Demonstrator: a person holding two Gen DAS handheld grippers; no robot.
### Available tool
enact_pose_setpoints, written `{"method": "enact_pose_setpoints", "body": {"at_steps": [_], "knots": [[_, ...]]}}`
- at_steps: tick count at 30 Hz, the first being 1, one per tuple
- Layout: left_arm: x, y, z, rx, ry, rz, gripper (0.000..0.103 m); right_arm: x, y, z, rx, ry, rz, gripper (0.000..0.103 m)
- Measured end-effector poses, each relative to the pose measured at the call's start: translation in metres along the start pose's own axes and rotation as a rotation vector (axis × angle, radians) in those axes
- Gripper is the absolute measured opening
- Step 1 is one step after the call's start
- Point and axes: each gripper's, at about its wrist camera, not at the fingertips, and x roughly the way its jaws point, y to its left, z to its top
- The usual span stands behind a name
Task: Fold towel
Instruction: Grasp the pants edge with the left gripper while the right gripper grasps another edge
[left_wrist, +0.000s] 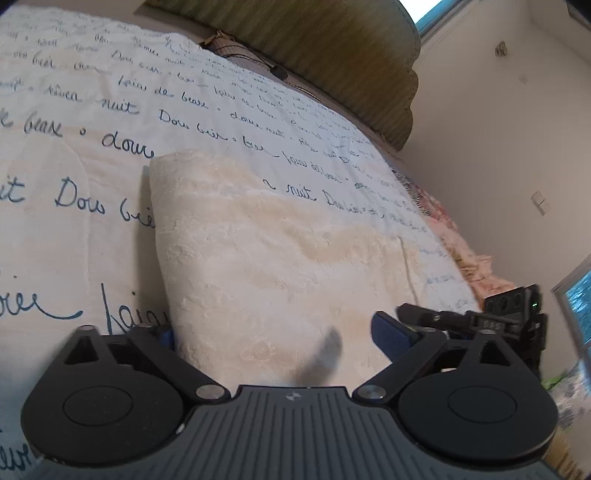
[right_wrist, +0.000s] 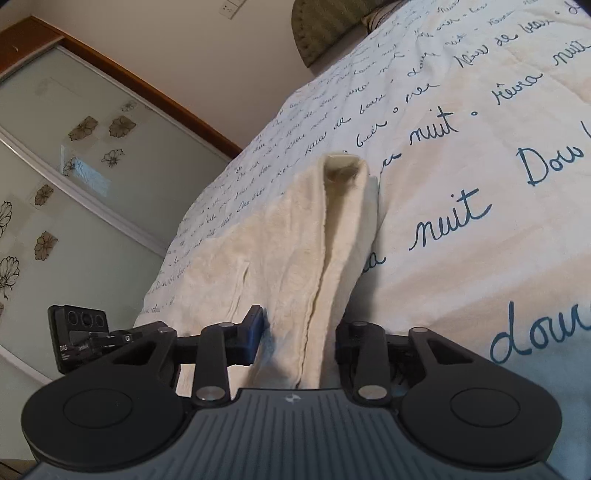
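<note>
Left tongs (left_wrist: 280, 336) spread wide, straddling near end of one cream towel (left_wrist: 266, 266). Right tongs (right_wrist: 301, 339) also spread, around its folded edge. Towel lies on bed's script-printed cover (left_wrist: 110, 110). One green headboard (left_wrist: 332, 55) behind.

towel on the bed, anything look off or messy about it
Slightly. The cream towel lies folded on the script-printed bedspread, but in the right wrist view its layered edges gape open at the far end instead of lying flush. No stains or damage stand out.
</note>
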Motion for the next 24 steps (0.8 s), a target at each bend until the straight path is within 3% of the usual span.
{"method": "enact_pose_setpoints", "body": {"at_steps": [1,3,7,12,15,19,24], "knots": [[-0.002,-0.003,-0.001,0.025,-0.005,0.043,0.069,-0.003,0.002,-0.002,-0.001,-0.012,-0.004,0.029],[-0.006,-0.006,-0.002,0.058,-0.014,0.099,0.050,-0.008,0.010,-0.006,-0.018,-0.031,-0.020,0.026],[-0.026,-0.001,-0.003,0.030,-0.069,0.089,0.022,-0.016,0.033,-0.007,-0.060,-0.068,-0.020,0.021],[-0.046,-0.009,-0.001,0.078,-0.129,0.101,0.014,-0.022,0.071,0.002,-0.149,-0.088,0.019,0.020],[-0.066,-0.018,0.006,0.141,-0.198,0.146,0.014,-0.015,0.093,0.011,-0.204,-0.091,0.033,0.020],[-0.089,-0.012,0.028,0.196,-0.259,0.212,0.014,0.011,0.111,0.026,-0.221,-0.095,0.087,0.020],[-0.096,0.013,0.053,0.218,-0.251,0.327,0.015,0.067,0.119,0.041,-0.200,-0.059,0.110,0.020]]}}
